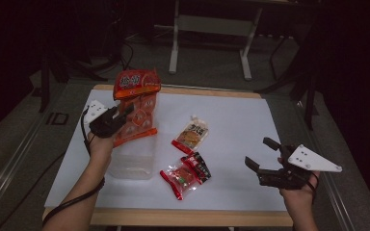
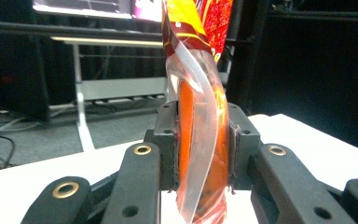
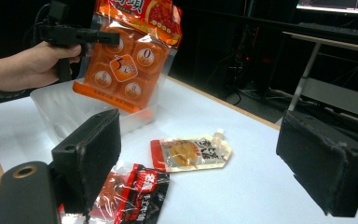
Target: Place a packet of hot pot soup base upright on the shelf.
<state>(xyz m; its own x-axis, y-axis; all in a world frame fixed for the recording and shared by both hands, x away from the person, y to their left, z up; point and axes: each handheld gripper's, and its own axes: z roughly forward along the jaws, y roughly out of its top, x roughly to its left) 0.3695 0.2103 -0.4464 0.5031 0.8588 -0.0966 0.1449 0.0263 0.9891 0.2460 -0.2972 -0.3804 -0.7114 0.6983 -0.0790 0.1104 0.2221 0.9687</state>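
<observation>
**Orange snack bag held up over the clear tub**

Left gripper (image 1: 117, 117) – jaws closed tight on the orange snack bag (image 1: 136, 107), pinching its clear side edge. The bag hangs upright from the grip, lifted off the white table (image 1: 250, 120), its lower end over the clear plastic tub (image 1: 131, 161) that sits directly below and just beside the left hand (image 1: 101, 144). In the left gripper view the bag (image 2: 200, 140) stands squeezed between the two pads, plastic buckled.

Right gripper (image 1: 261, 154) – jaws spread wide apart, holding nothing, hovering above the near right part of the table, well apart from the bag. Its own view looks between the open jaws toward the left gripper (image 3: 81, 35) and the raised bag (image 3: 130, 56).

Between the two grippers, lying flat: a pale spouted pouch (image 1: 191, 134) farther off, and a red-and-black packet (image 1: 187, 174) nearer, just right of the tub – neither touched.
</observation>
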